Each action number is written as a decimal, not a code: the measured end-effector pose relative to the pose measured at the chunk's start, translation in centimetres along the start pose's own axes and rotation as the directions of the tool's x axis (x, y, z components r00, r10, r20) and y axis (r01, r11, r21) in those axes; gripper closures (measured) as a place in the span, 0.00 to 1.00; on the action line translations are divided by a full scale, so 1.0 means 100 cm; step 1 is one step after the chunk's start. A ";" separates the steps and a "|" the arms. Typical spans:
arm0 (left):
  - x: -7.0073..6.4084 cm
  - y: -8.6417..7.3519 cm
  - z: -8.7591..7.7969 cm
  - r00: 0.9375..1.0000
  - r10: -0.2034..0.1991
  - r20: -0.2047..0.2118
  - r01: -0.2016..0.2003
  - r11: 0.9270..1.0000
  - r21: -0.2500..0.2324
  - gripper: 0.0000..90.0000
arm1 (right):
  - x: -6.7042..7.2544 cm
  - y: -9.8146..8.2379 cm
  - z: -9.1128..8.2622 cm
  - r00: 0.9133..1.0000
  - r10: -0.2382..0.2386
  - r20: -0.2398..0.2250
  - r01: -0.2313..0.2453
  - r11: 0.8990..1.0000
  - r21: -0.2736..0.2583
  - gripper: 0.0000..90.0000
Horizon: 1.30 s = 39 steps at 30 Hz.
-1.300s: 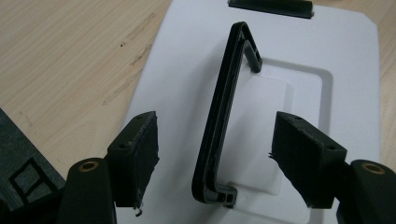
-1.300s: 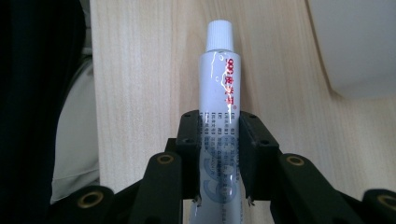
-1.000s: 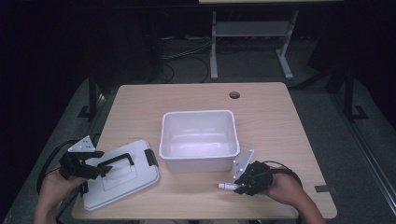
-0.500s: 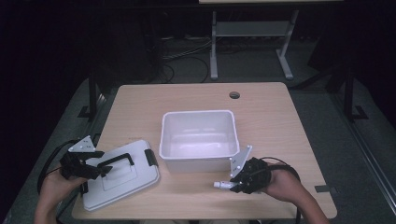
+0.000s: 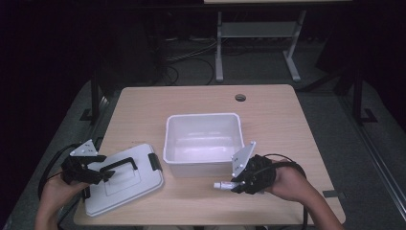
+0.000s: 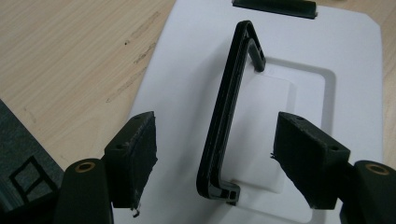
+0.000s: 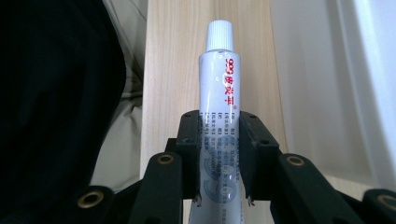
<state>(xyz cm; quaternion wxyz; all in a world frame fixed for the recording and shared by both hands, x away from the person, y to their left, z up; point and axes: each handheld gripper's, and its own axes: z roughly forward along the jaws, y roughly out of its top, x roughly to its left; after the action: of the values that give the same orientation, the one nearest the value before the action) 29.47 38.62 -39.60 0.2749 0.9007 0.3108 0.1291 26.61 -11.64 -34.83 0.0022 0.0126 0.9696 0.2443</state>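
A white tube (image 7: 218, 98) with a ribbed cap and red lettering sticks out from between the jaws of my right gripper (image 7: 218, 161), which is shut on it. From the high view that gripper (image 5: 238, 184) hovers in front of the white bin (image 5: 203, 139), with the tube (image 5: 222, 185) pointing left. My left gripper (image 6: 212, 158) stands open over the white lid (image 6: 345, 70), its pads either side of the black handle (image 6: 229, 116) without touching it. The lid (image 5: 122, 179) lies flat at the table's front left, and the left gripper (image 5: 103, 176) sits at the lid's left edge.
The bin looks empty and sits mid-table. A round cable hole (image 5: 240, 97) lies near the far edge. Black latches (image 5: 154, 162) sit on the lid's ends. A desk frame (image 5: 256, 38) and cables stand on the floor beyond the table.
My right gripper has lifted off the table with the tube and drifted slightly left. The left gripper has stayed over the lid's handle.
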 end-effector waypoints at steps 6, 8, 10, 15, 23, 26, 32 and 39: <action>0.000 -0.001 -0.001 1.000 -0.001 -0.001 0.001 1.000 -0.004 0.33 | -0.002 0.012 -0.006 1.000 -0.017 0.001 0.017 1.000 0.015 0.79; 0.000 -0.001 -0.001 1.000 -0.001 -0.002 0.001 1.000 -0.003 0.33 | -0.003 0.015 -0.008 1.000 -0.025 0.002 0.025 1.000 0.011 0.79; 0.001 -0.001 0.000 1.000 -0.001 -0.002 0.001 1.000 -0.003 0.33 | -0.004 0.019 -0.010 1.000 -0.028 0.005 0.028 1.000 0.010 0.79; 0.001 -0.001 0.000 1.000 0.000 -0.002 0.000 1.000 0.006 0.33 | -0.008 0.028 -0.018 0.999 -0.034 0.010 0.034 0.999 0.000 0.79; 0.001 -0.001 -0.001 1.000 -0.003 -0.004 0.003 1.000 -0.001 0.33 | -0.016 0.044 -0.025 0.999 -0.044 0.012 0.044 0.999 -0.003 0.79; 0.001 -0.001 -0.001 1.000 -0.002 -0.004 0.002 1.000 -0.001 0.33 | -0.020 0.049 -0.026 0.999 -0.048 0.010 0.048 0.999 -0.006 0.79; 0.001 -0.001 -0.001 1.000 -0.001 -0.003 0.001 1.000 0.002 0.32 | -0.029 0.061 -0.029 0.999 -0.053 0.008 0.053 0.999 0.001 0.79; 0.001 -0.001 -0.001 1.000 -0.008 -0.001 0.008 1.000 0.000 0.33 | -0.041 0.069 -0.028 0.999 -0.047 0.006 0.047 0.999 0.006 0.79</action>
<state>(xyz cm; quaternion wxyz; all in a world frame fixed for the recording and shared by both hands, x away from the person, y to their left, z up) 29.42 38.77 -39.63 0.2754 0.8993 0.3144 0.1285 30.87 -6.96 -29.10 0.0110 -0.0096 0.9704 0.2411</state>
